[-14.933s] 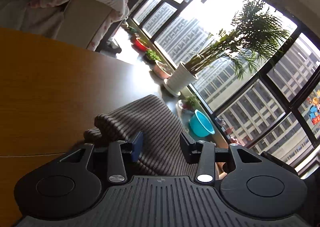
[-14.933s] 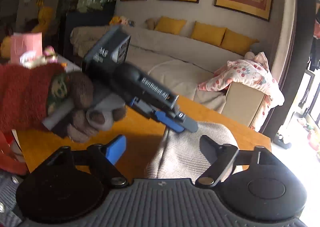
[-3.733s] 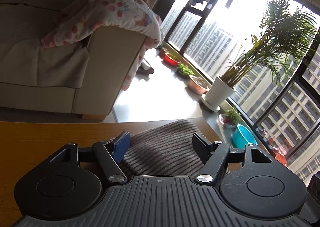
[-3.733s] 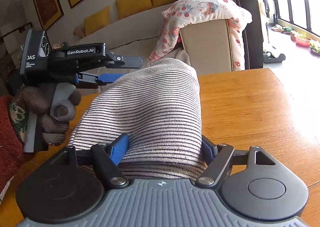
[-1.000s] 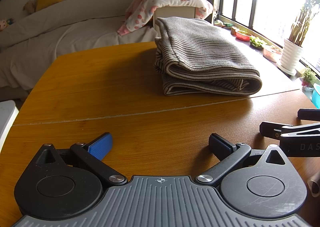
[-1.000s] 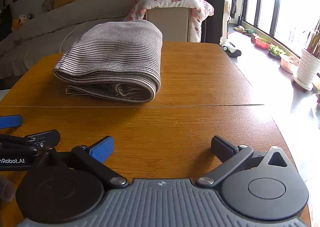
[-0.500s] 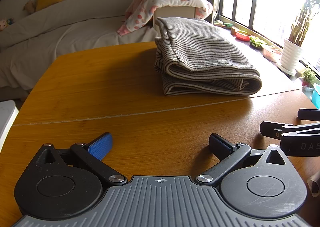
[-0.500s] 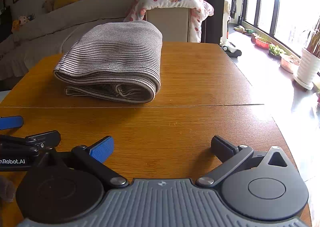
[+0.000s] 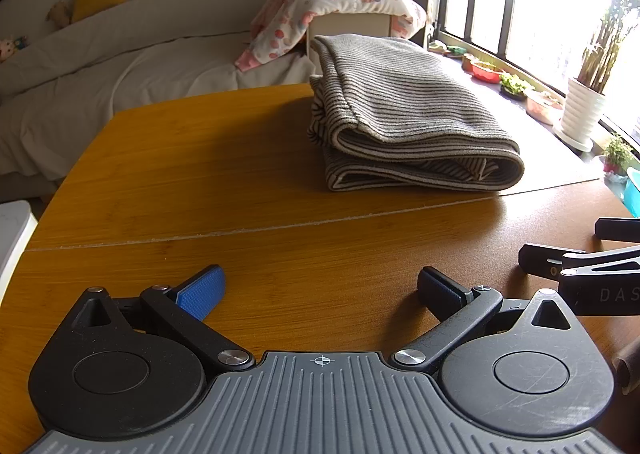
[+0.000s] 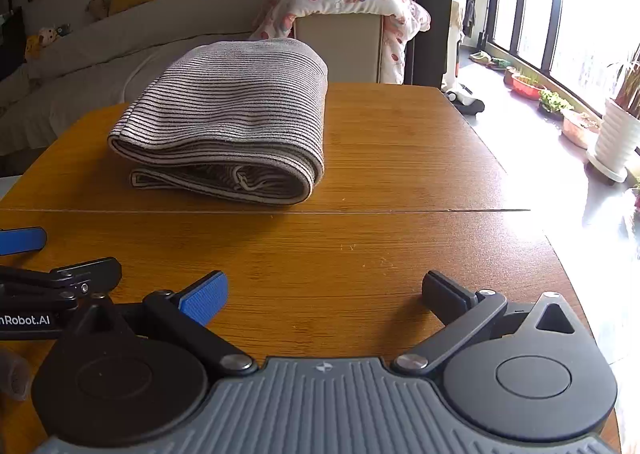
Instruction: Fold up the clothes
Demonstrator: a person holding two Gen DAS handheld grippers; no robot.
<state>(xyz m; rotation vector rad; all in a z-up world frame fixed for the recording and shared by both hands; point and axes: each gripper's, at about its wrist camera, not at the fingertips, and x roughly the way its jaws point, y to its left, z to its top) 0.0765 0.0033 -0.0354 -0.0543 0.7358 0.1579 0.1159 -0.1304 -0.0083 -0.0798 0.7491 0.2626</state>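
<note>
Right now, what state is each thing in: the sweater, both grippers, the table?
Striped sweater: folded into a thick bundle, lying on the table, nothing touching it.
Left gripper: jaws open, empty, low over the table.
Right gripper: jaws open, empty, short of the sweater.
Wooden table: holds only the sweater.

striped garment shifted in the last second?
No. The striped garment sits the same way behind the table seam; both grippers are open, clear of it.

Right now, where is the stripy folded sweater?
The stripy sweater lies folded on the wooden table, beyond the seam across the tabletop and in front of the sofa; in the left wrist view it sits toward the window side.
</note>
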